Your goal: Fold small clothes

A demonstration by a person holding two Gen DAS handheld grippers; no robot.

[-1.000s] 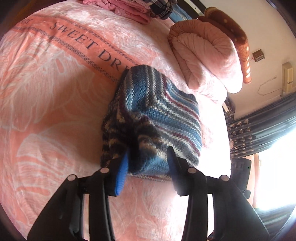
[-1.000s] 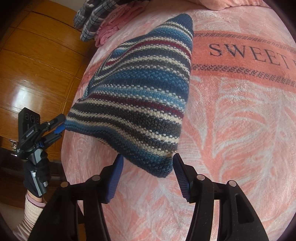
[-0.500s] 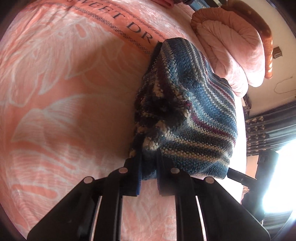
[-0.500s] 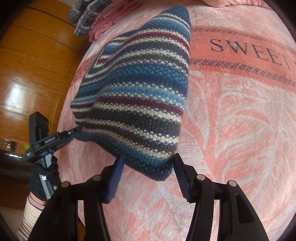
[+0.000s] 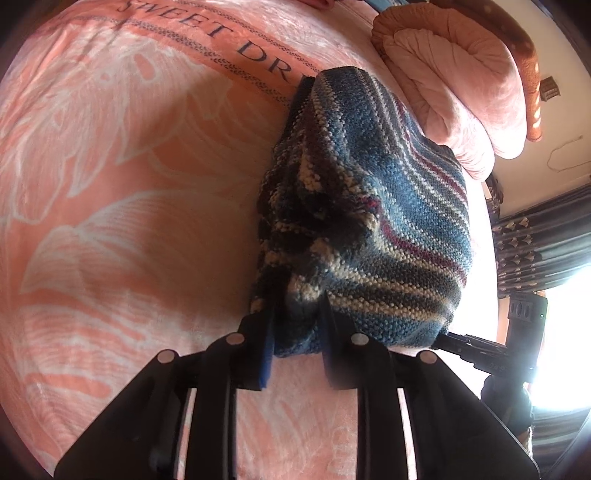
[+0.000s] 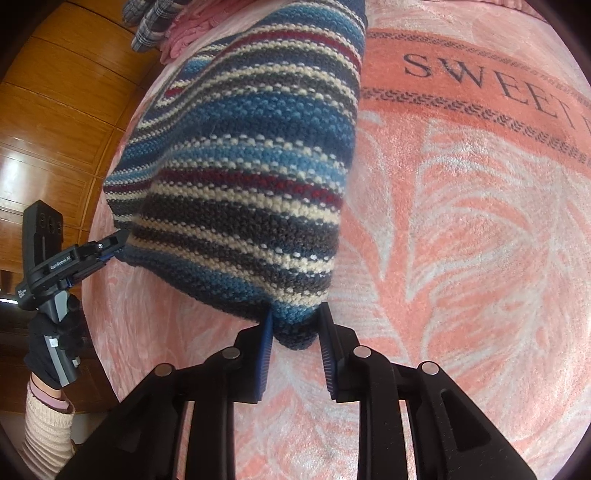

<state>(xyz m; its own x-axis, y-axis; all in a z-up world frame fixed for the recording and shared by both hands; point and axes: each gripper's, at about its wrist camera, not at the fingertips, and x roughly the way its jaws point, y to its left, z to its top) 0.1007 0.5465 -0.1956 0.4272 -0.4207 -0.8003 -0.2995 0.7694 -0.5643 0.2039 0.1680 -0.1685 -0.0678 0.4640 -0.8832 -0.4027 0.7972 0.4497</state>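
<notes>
Two grippers, both clamped on one striped knitted garment (image 5: 369, 221) lifted off a pink bedspread (image 5: 129, 203). Left gripper (image 5: 295, 325): blue-padded fingers pinched on a bunched near corner, knit rising forward and to the right. Right gripper (image 6: 295, 328): fingers closed on the lowest tip of the garment (image 6: 243, 177), fabric hanging up and leftward from there. Between the two, a stretched lower edge held above the bedspread (image 6: 461, 240).

Only in the left wrist view: a rolled pink quilt (image 5: 450, 88) past the garment at upper right, dark patterned curtains (image 5: 539, 240) by a bright window, plus the right gripper (image 5: 476, 347) at the knit's right corner. Only in the right wrist view: wooden panelling (image 6: 55, 110) at left, a gloved hand (image 6: 51, 354) around the left gripper (image 6: 110, 243), a plaid cloth (image 6: 147, 22) and pink clothes (image 6: 188, 33) at the top edge.
</notes>
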